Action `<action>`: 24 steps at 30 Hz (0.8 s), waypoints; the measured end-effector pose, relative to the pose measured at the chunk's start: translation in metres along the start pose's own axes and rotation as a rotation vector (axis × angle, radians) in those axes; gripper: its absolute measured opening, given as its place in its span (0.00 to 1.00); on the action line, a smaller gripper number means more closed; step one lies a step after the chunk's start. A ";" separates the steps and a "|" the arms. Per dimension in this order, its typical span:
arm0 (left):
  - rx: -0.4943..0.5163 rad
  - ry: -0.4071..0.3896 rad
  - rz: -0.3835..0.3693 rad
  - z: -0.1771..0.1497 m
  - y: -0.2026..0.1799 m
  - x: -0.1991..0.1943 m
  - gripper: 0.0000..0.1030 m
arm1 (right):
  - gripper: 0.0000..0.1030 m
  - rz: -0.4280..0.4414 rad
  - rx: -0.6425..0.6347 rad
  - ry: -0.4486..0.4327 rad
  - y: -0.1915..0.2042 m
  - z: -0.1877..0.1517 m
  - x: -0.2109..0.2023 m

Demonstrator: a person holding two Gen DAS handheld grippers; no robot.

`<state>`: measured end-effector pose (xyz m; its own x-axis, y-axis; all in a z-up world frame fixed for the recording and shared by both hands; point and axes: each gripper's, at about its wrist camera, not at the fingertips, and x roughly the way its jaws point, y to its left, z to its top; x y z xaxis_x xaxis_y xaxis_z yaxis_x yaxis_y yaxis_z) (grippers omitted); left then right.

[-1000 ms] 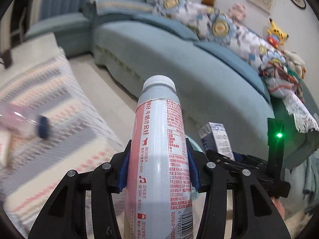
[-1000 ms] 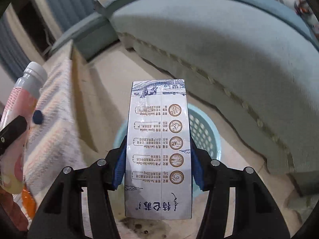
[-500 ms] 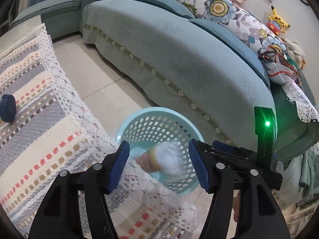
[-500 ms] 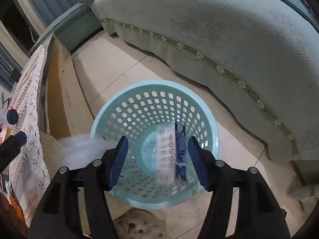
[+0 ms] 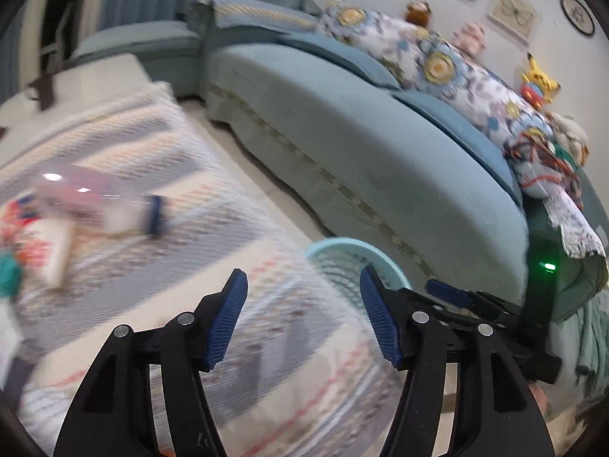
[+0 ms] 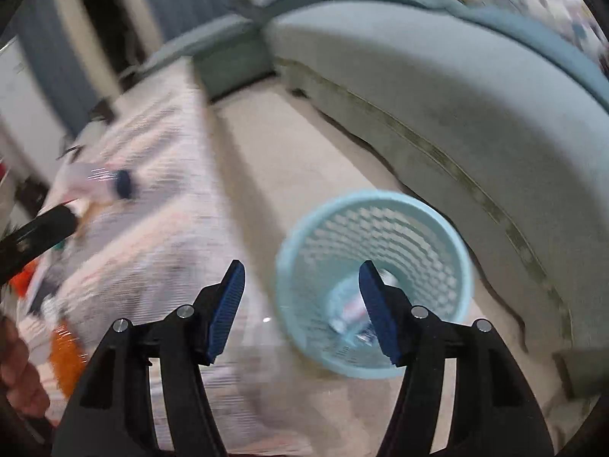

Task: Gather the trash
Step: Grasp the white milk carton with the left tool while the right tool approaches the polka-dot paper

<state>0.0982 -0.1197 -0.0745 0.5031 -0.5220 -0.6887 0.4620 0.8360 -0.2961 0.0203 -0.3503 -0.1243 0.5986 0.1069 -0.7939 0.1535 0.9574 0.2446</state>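
Nearest to me, my left tool (image 5: 302, 314) stands wide with nothing between its blue pads, and my right tool (image 6: 300, 304) is the same, wide and empty. Both sets of jaws have just been opening, and neither has anything between them.

Just beyond the right tool, the pale blue mesh basket (image 6: 449, 236) sits on the floor beside the counter. At its bottom I can make out blurred trash (image 6: 348, 314), probably the 2 pieces I carried over, though I cannot tell them apart. From the left tool's view only the near rim of that basket shows, past the counter's edge.

Further left, the counter under its striped cloth (image 5: 125, 160) is not cleared. A clear bottle with a dark blue cap (image 5: 110, 205) lies on its side there, and just nearer and left of it is a blurred heap of wrappers (image 5: 34, 236) in red, white and teal. I judge the job partly done: 1 drop is finished, and the bottle and wrappers are left.

Beyond the floor runs the long teal sofa (image 5: 380, 141).
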 end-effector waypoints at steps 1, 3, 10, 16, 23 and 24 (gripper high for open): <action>-0.006 -0.014 0.018 -0.001 0.008 -0.010 0.58 | 0.57 0.041 -0.038 -0.017 0.019 -0.001 -0.007; -0.032 -0.047 0.084 -0.006 0.035 -0.039 0.61 | 0.57 0.100 -0.100 -0.037 0.051 -0.003 -0.017; -0.197 -0.096 0.257 -0.037 0.127 -0.111 0.62 | 0.57 0.288 -0.327 -0.022 0.162 -0.022 -0.021; -0.217 -0.061 0.232 -0.056 0.200 -0.129 0.66 | 0.57 0.440 -0.518 0.080 0.250 -0.041 0.003; -0.215 -0.009 0.283 -0.071 0.240 -0.122 0.75 | 0.67 0.458 -0.644 0.135 0.297 -0.066 0.031; -0.212 -0.011 0.311 -0.072 0.243 -0.122 0.80 | 0.69 0.454 -0.661 0.146 0.300 -0.068 0.036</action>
<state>0.0967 0.1591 -0.1099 0.6040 -0.2382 -0.7605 0.1247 0.9708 -0.2050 0.0346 -0.0406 -0.1174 0.3756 0.5133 -0.7717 -0.6026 0.7678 0.2174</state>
